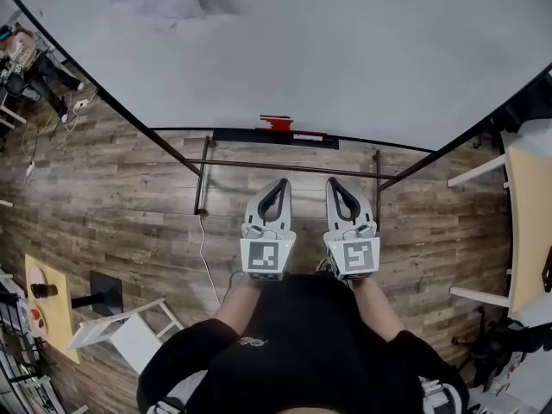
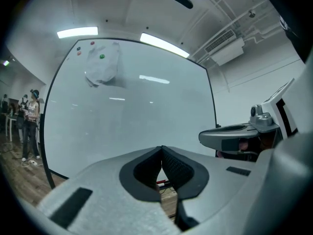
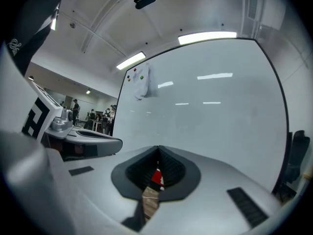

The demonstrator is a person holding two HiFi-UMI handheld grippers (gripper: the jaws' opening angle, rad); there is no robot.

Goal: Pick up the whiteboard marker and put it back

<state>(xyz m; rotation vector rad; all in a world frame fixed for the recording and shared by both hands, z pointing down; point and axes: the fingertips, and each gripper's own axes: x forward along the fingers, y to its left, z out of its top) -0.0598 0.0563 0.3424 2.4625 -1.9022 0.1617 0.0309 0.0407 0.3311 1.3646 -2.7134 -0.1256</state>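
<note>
A large whiteboard (image 1: 328, 50) stands in front of me, with a black tray (image 1: 274, 135) along its lower edge. A small red object (image 1: 276, 123) sits on that tray; it is too small to tell whether it is the marker. A thin white and red piece (image 1: 307, 135) lies beside it. My left gripper (image 1: 279, 185) and right gripper (image 1: 337, 185) are side by side close to my body, short of the board, both shut with nothing between the jaws. The red object (image 3: 157, 178) shows through the gap below the right gripper's (image 3: 158, 151) jaws. The left gripper's (image 2: 162, 150) jaws also touch.
The board's metal stand bars (image 1: 285, 169) cross the wood floor below the tray. A cable (image 1: 205, 257) trails on the floor at the left. A pale table (image 1: 528, 222) is at the right, a white stool (image 1: 129, 330) at the lower left. People (image 2: 30, 126) stand far off.
</note>
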